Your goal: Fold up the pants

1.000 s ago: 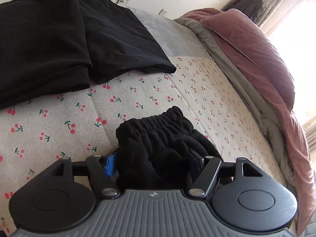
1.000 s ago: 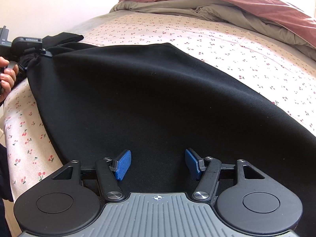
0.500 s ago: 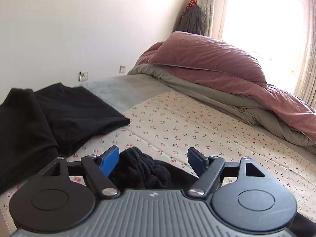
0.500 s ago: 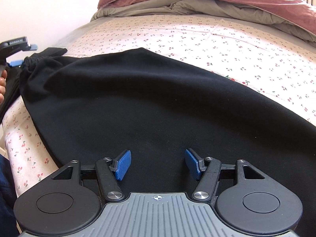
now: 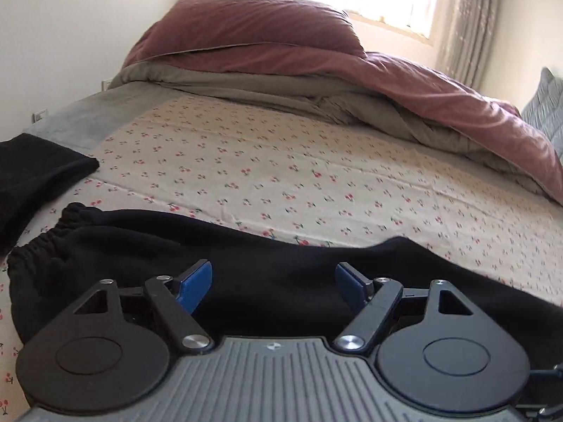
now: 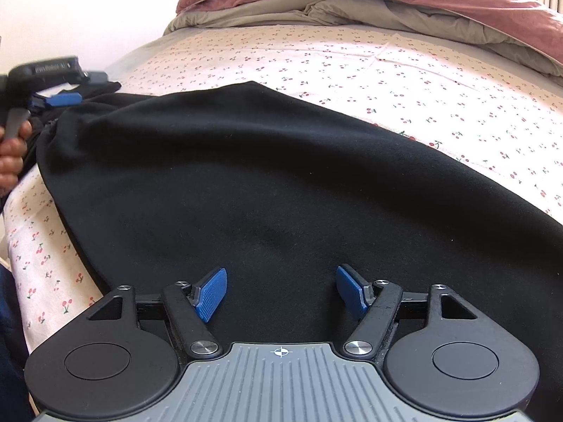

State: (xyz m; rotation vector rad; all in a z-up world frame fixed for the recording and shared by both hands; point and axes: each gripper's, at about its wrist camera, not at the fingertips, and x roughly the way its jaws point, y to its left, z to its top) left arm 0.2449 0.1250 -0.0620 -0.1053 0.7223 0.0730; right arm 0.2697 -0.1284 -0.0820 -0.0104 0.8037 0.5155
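Black pants point(image 5: 281, 263) lie spread along the near side of a cherry-print sheet point(image 5: 316, 183), with the gathered elastic waistband point(image 5: 42, 246) at the left. My left gripper point(image 5: 273, 269) hovers over the cloth with its blue pads wide apart and nothing between them. In the right wrist view the pants point(image 6: 264, 176) fill the middle. My right gripper point(image 6: 281, 274) is over them; its jaws are opening and no cloth is pinched. The left gripper point(image 6: 63, 98) also shows there, at the waistband end, held by a hand point(image 6: 12, 154).
A pile of other black clothes point(image 5: 31, 176) lies at the far left. A pink and grey duvet point(image 5: 281, 35) is heaped along the far side, and a grey pillow point(image 5: 549, 105) sits at the right. The bed's edge point(image 6: 10, 246) runs close on the left.
The left gripper has let go of the bunched waistband, rolled level and swung right along the pants, which now lie flat. The right gripper's pads have spread a little wider.
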